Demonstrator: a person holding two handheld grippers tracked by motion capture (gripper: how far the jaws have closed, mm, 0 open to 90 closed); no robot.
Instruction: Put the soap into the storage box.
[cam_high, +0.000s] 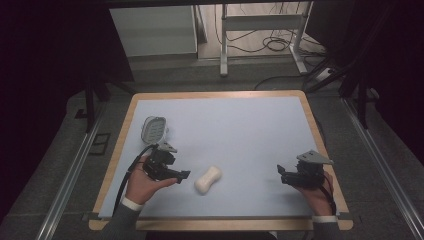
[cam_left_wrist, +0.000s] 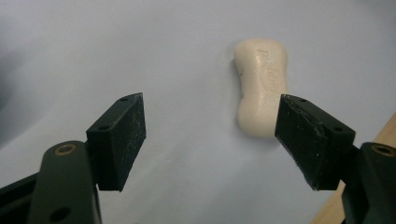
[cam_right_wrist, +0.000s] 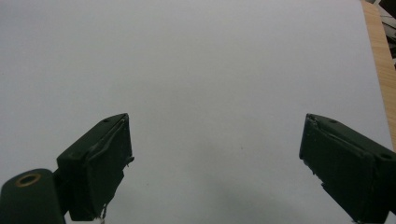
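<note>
Left gripper (cam_high: 184, 174) near the soap bar (cam_high: 208, 179), jaws spread, nothing held.

Soap lies flat on the pale blue mat (cam_high: 240, 130), toward the near edge, just right of the left gripper's tips; not touching. In the left gripper view the soap (cam_left_wrist: 261, 84) sits ahead of the jaws, close by one pad. Right gripper (cam_high: 281, 175) well apart at the mat's right side, jaws wide, empty. White soap dish (cam_high: 153, 129) stands beyond the left hand (cam_high: 142, 186).

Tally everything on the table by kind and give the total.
Soap bar: 1
Soap dish: 1
Handheld grippers, left gripper and right gripper: 2
Total: 4
</note>
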